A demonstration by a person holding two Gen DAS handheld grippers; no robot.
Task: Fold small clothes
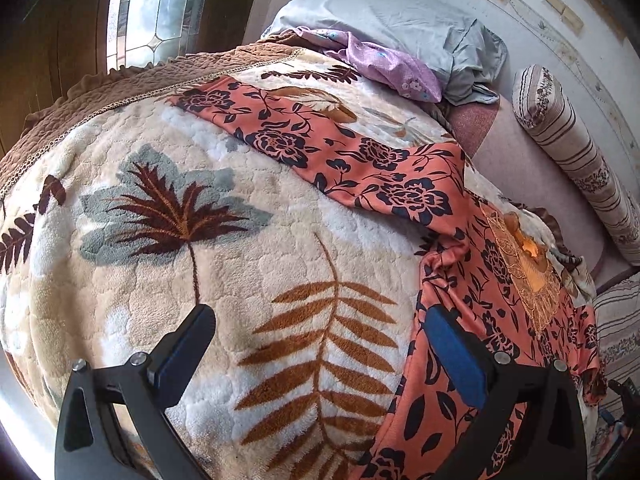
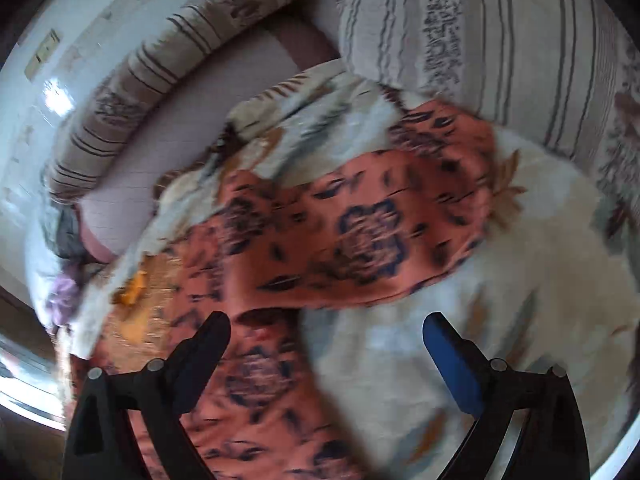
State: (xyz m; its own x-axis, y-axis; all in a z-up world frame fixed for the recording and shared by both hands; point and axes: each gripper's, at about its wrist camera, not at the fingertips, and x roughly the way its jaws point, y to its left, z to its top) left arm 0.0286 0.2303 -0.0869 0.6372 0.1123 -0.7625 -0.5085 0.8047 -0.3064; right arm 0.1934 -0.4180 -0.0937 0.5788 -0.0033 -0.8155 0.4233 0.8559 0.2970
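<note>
An orange garment with dark blue flowers (image 1: 400, 184) lies spread on a cream leaf-patterned blanket (image 1: 200, 240). One sleeve stretches to the upper left and the body with its gold embroidered neckline (image 1: 524, 272) runs down the right. My left gripper (image 1: 316, 336) is open and empty above the blanket, its right finger over the garment's edge. In the blurred right wrist view the same garment (image 2: 360, 232) lies with a sleeve reaching right. My right gripper (image 2: 326, 334) is open and empty just above it, its left finger over the cloth.
A grey pillow (image 1: 384, 20) and a purple floral cloth (image 1: 392, 68) lie at the head of the bed. A striped bolster (image 1: 576, 152) lies along the white wall. A striped pillow (image 2: 500, 40) sits beyond the garment. A window (image 1: 156, 8) is at the upper left.
</note>
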